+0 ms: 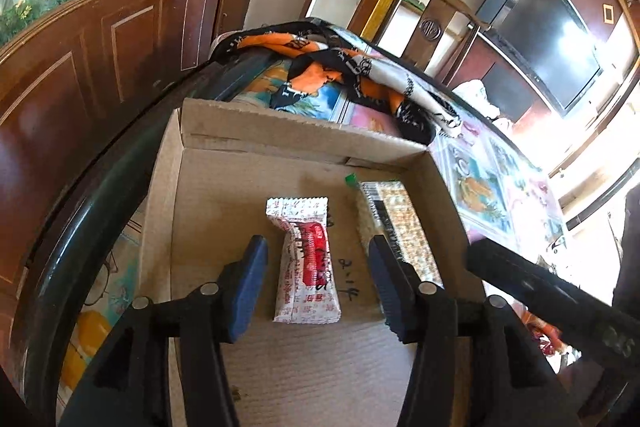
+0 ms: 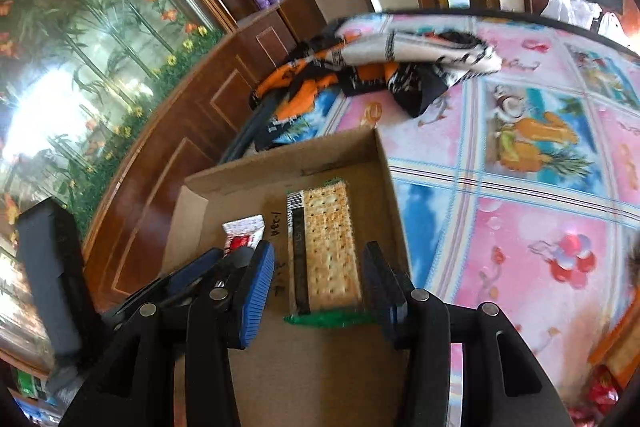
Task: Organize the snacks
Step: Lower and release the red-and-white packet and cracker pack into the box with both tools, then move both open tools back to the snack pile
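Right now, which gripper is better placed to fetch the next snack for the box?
Probably the left gripper: its jaws stand clear of the red-and-white snack packet lying in the cardboard box. The right gripper straddles the cracker pack; contact is unclear.

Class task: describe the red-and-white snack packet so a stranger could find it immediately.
Start at the shallow cardboard box on the cartoon-print table. Two packets lie on its floor. Yours is the left one, the red-and-white snack packet, opaque with a red label, unlike the clear cracker pack beside it.
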Demonstrator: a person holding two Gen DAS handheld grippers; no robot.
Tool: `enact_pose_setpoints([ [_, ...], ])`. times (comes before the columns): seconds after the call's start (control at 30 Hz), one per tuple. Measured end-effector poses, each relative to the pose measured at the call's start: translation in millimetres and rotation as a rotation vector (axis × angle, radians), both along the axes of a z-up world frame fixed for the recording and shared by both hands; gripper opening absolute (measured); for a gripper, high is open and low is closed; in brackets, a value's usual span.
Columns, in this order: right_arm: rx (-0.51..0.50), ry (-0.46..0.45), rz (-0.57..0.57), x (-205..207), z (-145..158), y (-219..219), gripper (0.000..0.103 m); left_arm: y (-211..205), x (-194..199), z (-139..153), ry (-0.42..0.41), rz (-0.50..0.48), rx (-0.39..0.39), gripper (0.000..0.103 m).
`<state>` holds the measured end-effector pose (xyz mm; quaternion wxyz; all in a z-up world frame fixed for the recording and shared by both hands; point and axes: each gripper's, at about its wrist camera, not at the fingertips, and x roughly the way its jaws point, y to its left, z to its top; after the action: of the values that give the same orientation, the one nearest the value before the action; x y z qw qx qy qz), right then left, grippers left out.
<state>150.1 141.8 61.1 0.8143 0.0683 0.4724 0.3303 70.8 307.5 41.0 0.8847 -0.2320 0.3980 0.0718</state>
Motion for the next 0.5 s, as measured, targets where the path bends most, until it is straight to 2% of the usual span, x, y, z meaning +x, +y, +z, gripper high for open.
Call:
enact_pose_setpoints([
  [0.17,0.046,-0.040,-0.016,-25.6,10.0,-30.1,0.051,-2.4,-7.8,11.1,-0.059,0.000,0.002,0.057],
  [0.5,0.135,-0.017,-0.027,-68.3,0.6,-96.4,0.054,-19.1,-24.0,32.8,-0.173,-0.018,0.075,0.062],
])
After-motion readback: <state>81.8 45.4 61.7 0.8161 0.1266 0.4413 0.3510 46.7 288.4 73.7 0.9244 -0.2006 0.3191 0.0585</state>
